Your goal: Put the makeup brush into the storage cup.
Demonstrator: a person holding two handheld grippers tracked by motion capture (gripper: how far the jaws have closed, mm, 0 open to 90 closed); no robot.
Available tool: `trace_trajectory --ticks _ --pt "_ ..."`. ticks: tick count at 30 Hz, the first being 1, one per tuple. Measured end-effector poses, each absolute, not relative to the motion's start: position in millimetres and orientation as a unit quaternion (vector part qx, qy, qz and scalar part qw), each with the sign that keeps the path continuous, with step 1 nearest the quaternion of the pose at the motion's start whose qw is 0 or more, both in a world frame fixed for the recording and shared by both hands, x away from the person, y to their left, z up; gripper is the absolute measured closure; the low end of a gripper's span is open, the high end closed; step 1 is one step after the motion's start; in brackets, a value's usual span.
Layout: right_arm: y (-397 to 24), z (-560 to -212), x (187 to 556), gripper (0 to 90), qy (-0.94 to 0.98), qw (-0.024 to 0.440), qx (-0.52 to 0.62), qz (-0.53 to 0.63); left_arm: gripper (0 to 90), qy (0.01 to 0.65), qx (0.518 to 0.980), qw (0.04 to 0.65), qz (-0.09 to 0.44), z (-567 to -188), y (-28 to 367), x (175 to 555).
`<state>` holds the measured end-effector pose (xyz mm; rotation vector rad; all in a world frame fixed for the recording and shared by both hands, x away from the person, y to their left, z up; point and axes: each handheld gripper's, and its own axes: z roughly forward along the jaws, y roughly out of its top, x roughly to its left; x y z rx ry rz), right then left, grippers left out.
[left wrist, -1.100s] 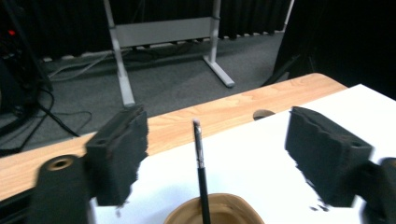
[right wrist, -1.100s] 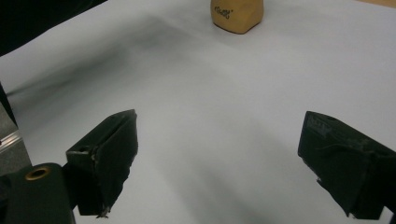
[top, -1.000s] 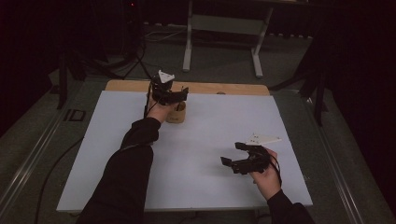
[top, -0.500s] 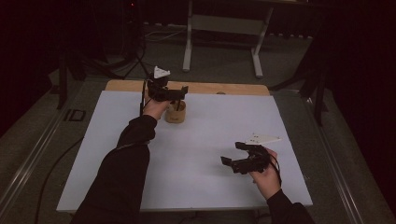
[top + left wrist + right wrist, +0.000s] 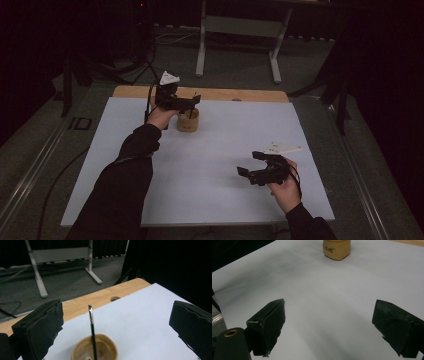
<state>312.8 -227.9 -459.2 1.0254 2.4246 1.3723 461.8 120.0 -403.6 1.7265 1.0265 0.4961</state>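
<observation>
Two grippers stand open over the white table [image 5: 210, 200]: the right gripper [image 5: 256, 169] idles nearest, empty, while the left gripper [image 5: 186, 102], jaws just spread, hovers above the tan cup [image 5: 188, 121] holding a thin black stick [image 5: 92, 335]. Release seems done; pulling clear likely follows.

The person wears long black sleeves [image 5: 125, 175] that reach to the wrists on both arms. Each hand carries a black gripper with 2 blocky jaws. The left gripper [image 5: 192, 104] has a pale grey 3-cornered plate [image 5: 169, 78] on top and a thin dark cable [image 5: 148, 102] trailing from its body. The right gripper [image 5: 250, 164] bears a like plate [image 5: 282, 149], flatter to the eye. Up close, the jaw pads [image 5: 269, 322] are matt black foam with ragged, torn-looking edges, and a small brass-coloured ring [image 5: 230, 333], perhaps a threaded insert, sits in the housing at the near left.
</observation>
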Motion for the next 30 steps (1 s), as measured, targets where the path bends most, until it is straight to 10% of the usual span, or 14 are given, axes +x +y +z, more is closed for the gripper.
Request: trace_trajectory --ticks 30 --pt "-242 -453 315 11.6 0.805 0.100 0.303 0.501 0.0 0.287 0.763 0.565 0.129 -411 144 377"
